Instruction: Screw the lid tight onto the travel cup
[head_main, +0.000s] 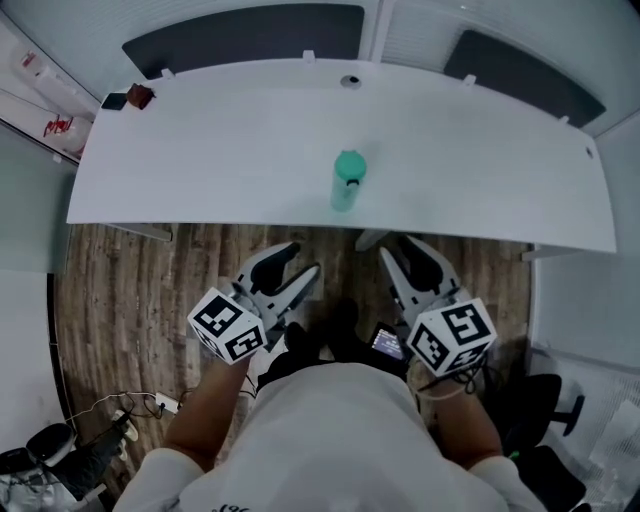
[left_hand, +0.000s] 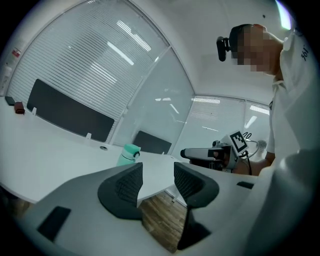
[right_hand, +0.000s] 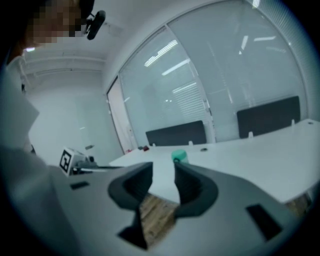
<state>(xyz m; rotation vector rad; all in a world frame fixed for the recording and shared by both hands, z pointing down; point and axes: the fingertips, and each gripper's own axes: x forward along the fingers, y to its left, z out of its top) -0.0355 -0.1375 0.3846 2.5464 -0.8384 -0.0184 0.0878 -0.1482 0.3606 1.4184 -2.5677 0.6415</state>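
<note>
Open tabletop (head_main: 220, 160) all round travel cup (head_main: 346, 182); small items (head_main: 130, 98), seemingly, far-left corner.

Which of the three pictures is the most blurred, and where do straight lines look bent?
Right gripper view: the softest; the mint-green travel cup and everything near it look smeared. Left gripper view: sharper, but the window blinds bow strongly and the corners are black. Head view: clear, with even light; the edge of the long white table curves.

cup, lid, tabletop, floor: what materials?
Travel cup: probably translucent plastic, pale green and see-through. Lid: opaque teal, looks like matte plastic. Table: smooth white, likely laminate, with no grain. Floor: wood or wood-look planks with streaky grain.
</note>
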